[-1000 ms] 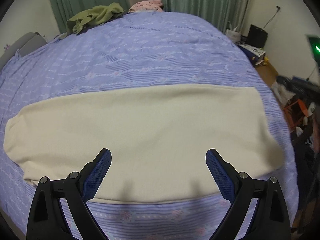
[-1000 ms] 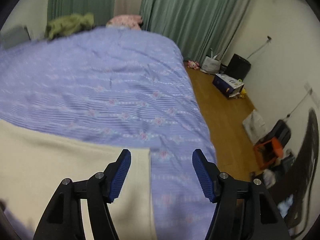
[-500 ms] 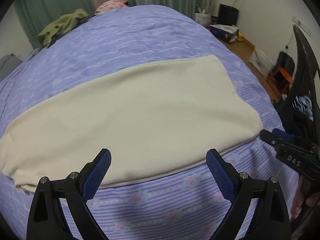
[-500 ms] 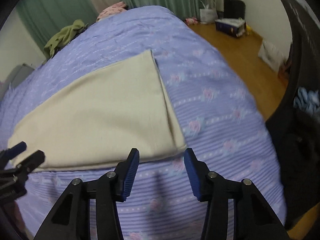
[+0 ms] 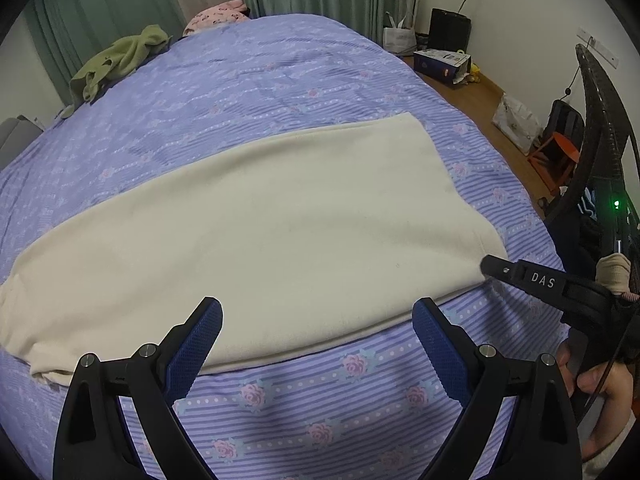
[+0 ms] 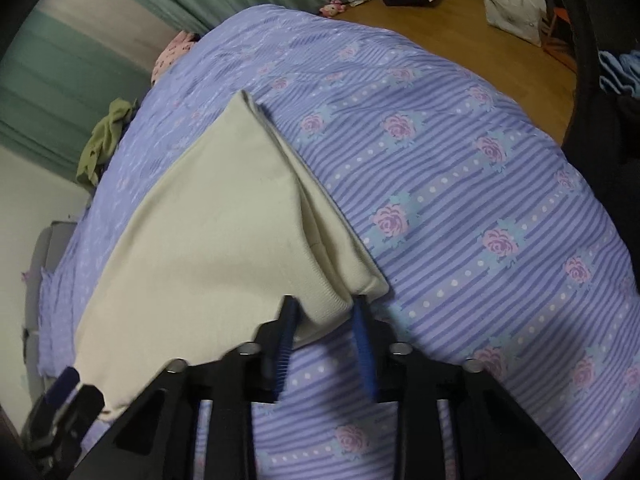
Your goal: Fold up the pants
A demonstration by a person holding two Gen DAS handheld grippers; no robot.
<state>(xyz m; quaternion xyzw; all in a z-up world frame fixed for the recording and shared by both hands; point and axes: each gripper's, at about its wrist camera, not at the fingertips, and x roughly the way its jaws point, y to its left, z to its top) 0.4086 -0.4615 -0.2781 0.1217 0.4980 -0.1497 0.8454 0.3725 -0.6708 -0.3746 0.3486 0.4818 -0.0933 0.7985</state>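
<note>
The cream pants [image 5: 256,224] lie flat, folded lengthwise, across the purple floral bedspread [image 5: 280,76]. My left gripper [image 5: 316,320] is open and empty, hovering over the near long edge of the pants. My right gripper [image 6: 324,308] has its jaws partly closed around the near right corner of the pants [image 6: 224,248], with the corner lying between the blue pads; they are narrowed but a gap remains. The right gripper also shows in the left wrist view [image 5: 496,266] at the corner of the pants.
A green garment [image 5: 120,58] and a pink item [image 5: 216,16] lie at the far end of the bed. The bed's right edge drops to a wooden floor [image 6: 452,16] with boxes, bags and an orange stool [image 5: 560,152]. Green curtains hang behind.
My right gripper moved down to the right corner of the pants and narrowed its jaws around it. My left gripper drew back slightly toward the near edge and stayed open.
</note>
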